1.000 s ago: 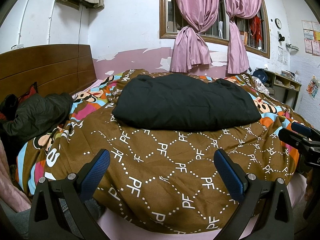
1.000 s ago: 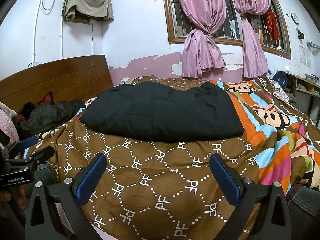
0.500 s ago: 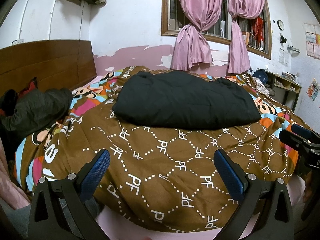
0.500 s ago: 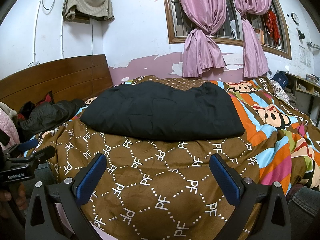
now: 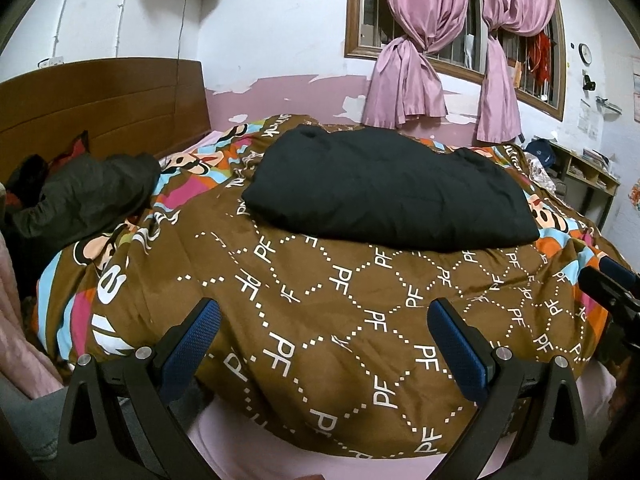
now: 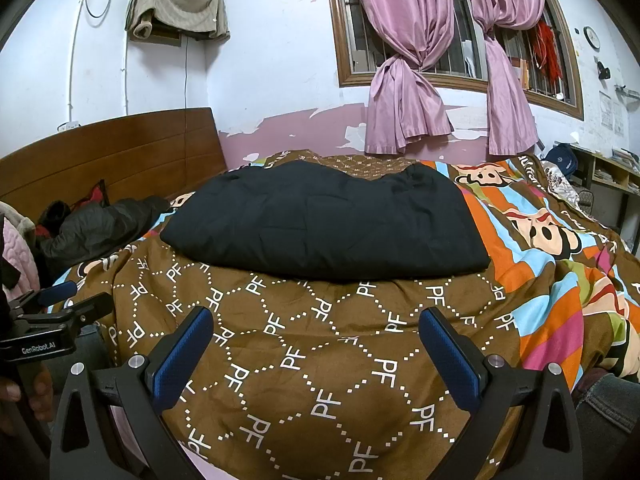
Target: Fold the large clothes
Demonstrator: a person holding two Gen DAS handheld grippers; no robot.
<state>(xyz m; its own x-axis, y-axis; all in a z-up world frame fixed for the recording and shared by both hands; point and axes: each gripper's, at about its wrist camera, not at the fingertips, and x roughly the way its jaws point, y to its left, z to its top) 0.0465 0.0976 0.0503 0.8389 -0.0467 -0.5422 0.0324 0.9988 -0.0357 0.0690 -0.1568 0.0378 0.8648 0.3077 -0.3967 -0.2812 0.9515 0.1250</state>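
Observation:
A large black padded garment lies folded into a thick rectangle on the brown patterned quilt in the middle of the bed; it also shows in the right wrist view. My left gripper is open and empty, held above the quilt's near edge, well short of the garment. My right gripper is open and empty, likewise over the near edge. Each gripper shows at the side of the other's view, the right one and the left one.
A dark grey jacket lies crumpled at the left by the wooden headboard. Pink curtains hang at the window behind the bed. A shelf with clutter stands at the right. A beige cloth hangs high on the wall.
My left gripper has tilted and shifted, so its view has slid down and left. The right gripper and the black garment have stayed still.

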